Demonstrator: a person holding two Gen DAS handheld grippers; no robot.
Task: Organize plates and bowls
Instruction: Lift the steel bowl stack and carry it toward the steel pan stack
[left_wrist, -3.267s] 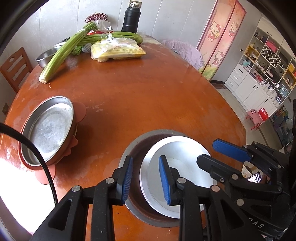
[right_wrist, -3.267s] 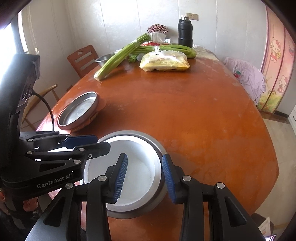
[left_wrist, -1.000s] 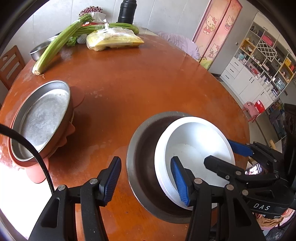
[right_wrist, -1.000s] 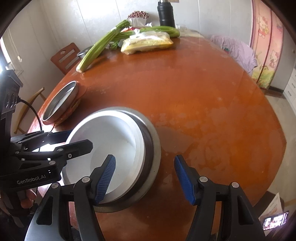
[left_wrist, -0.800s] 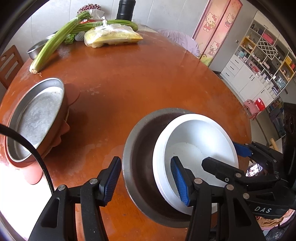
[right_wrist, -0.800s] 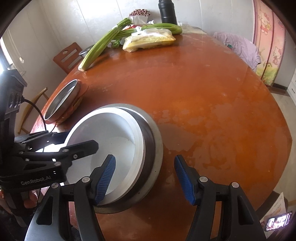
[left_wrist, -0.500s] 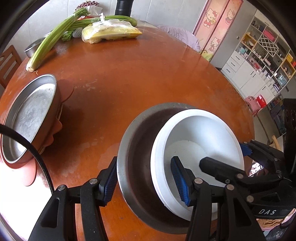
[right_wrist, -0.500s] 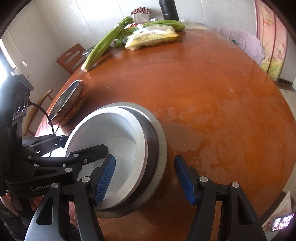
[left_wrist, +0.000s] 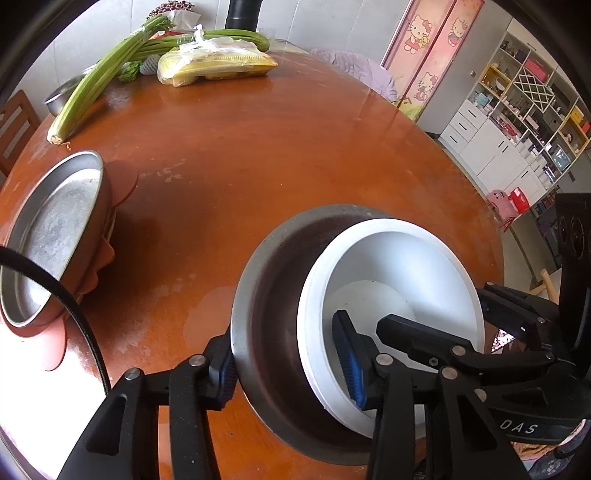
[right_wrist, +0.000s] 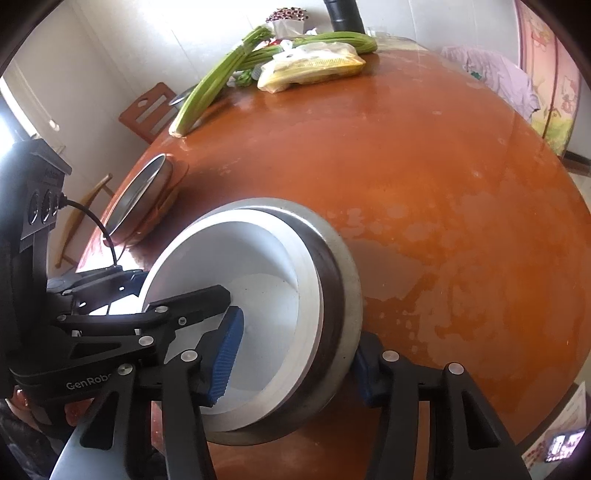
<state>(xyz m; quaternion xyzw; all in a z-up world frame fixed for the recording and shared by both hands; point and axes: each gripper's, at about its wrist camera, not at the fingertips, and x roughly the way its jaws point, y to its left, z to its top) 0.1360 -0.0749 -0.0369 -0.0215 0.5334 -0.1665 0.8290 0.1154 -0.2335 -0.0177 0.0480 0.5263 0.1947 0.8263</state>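
Note:
A large steel bowl (left_wrist: 273, 295) holds a white bowl (left_wrist: 399, 266) nested inside it, near the table's front edge. My left gripper (left_wrist: 288, 354) is open and straddles the bowls' left walls, one finger outside the steel rim, the other inside the white bowl. My right gripper (right_wrist: 295, 347) is open and straddles their right walls in the same way; the steel bowl (right_wrist: 332, 288) and white bowl (right_wrist: 236, 266) show there too. A steel pan (left_wrist: 51, 236) sits on a salmon silicone mat (left_wrist: 48, 350) at the left.
The round orange table (left_wrist: 258, 147) carries celery stalks (left_wrist: 99, 81), a bagged yellow food pack (left_wrist: 214, 66), a black flask (left_wrist: 243, 14) and a small steel bowl (left_wrist: 62, 99) at the far side. A wooden chair (right_wrist: 147, 114) stands beyond the left edge.
Both grippers opened wider than 3.3 s ago and closed in on the nested bowls. The bowls now sit between the fingers of each gripper and look larger and tilted.

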